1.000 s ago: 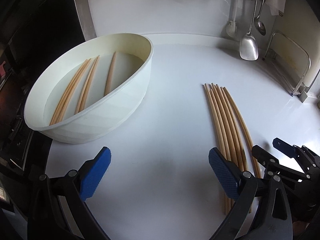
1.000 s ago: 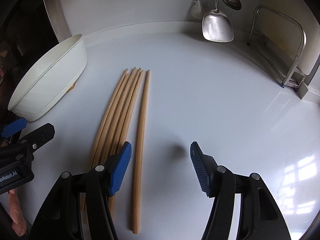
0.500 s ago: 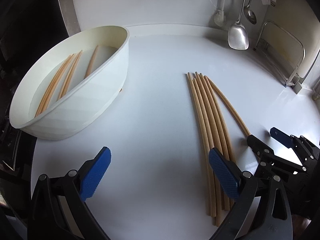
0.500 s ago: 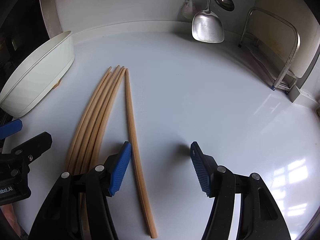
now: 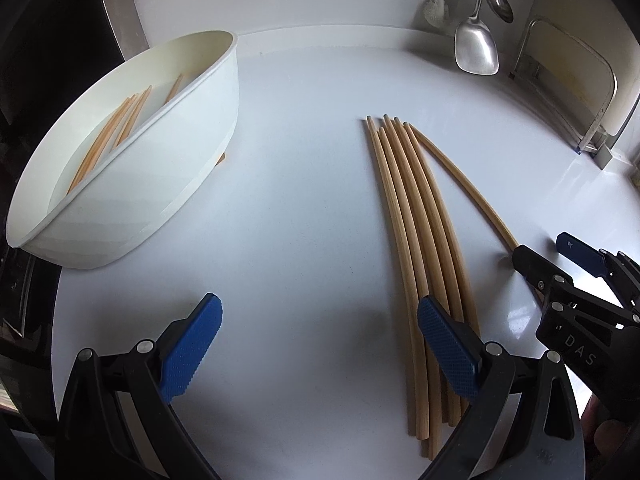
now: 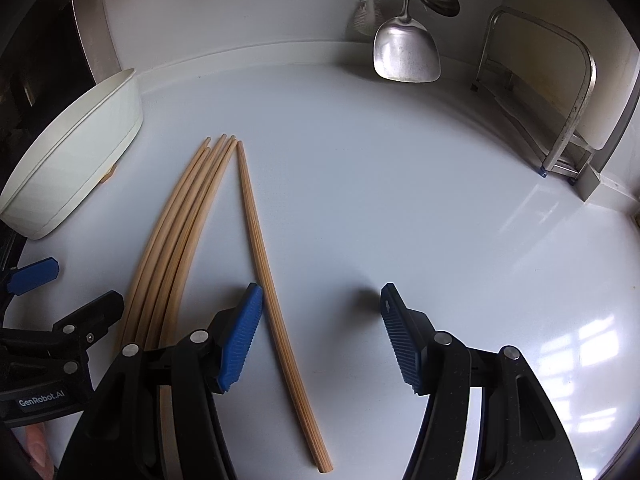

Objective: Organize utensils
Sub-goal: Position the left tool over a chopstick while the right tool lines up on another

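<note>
White counter (image 5: 312, 208), oval tub (image 5: 132, 216) with perhaps 5 chopsticks (image 5: 108, 140); both grippers (image 5: 316, 344) (image 6: 320, 332) agape, empty.

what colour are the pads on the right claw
Blue ribbed pads on a black frame, clearest in the right wrist view.

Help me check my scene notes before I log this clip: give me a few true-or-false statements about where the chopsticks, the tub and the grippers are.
1. Some chopsticks already lie inside the white tub. True.
2. The right gripper is shut on a chopstick. False: its jaws are open, and the single chopstick lies flat between them.
3. The bundle of chopsticks lies on the white counter. True.
4. The metal spatula lies flat beside the tub. False: it hangs at the back wall.
5. The left gripper holds nothing. True.
</note>
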